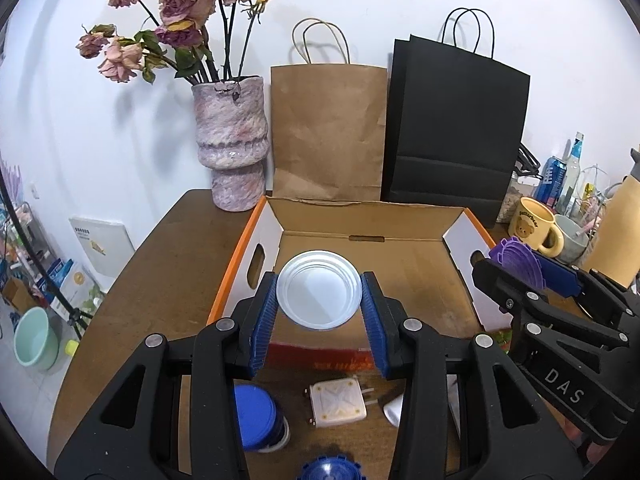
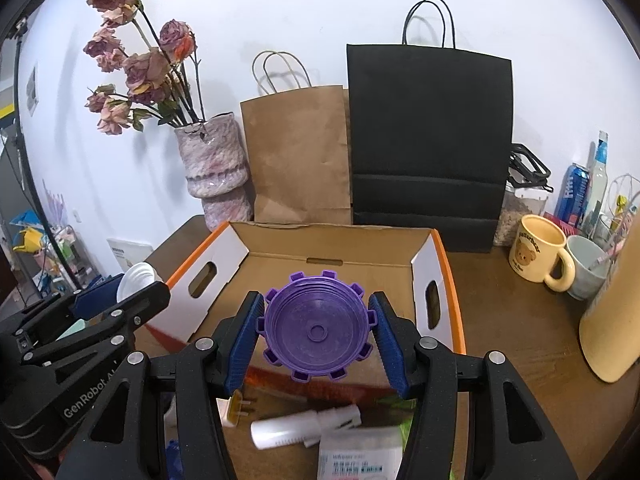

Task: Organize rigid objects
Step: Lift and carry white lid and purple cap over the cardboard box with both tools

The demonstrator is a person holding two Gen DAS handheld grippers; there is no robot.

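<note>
My left gripper [image 1: 319, 294] is shut on a round white lid [image 1: 319, 289], held above the near edge of an open cardboard box [image 1: 400, 258] with orange rims. My right gripper [image 2: 317, 325] is shut on a purple notched lid [image 2: 318, 326], also over the near part of the box [image 2: 332, 246]. The box interior looks bare. Each gripper shows in the other's view: the right gripper [image 1: 534, 270] with the purple lid [image 1: 518, 261] at the right, the left gripper [image 2: 110, 294] with the white lid [image 2: 134, 280] at the left.
On the brown table [image 1: 168, 264] near me lie a white plug adapter [image 1: 338, 402], a blue-capped jar [image 1: 258, 418], a white tube [image 2: 306, 426] and a packet [image 2: 360, 456]. Behind the box stand a vase of dried roses [image 1: 232, 144], a brown bag [image 1: 328, 128] and a black bag [image 1: 456, 128]. Mugs [image 2: 540, 254] sit at the right.
</note>
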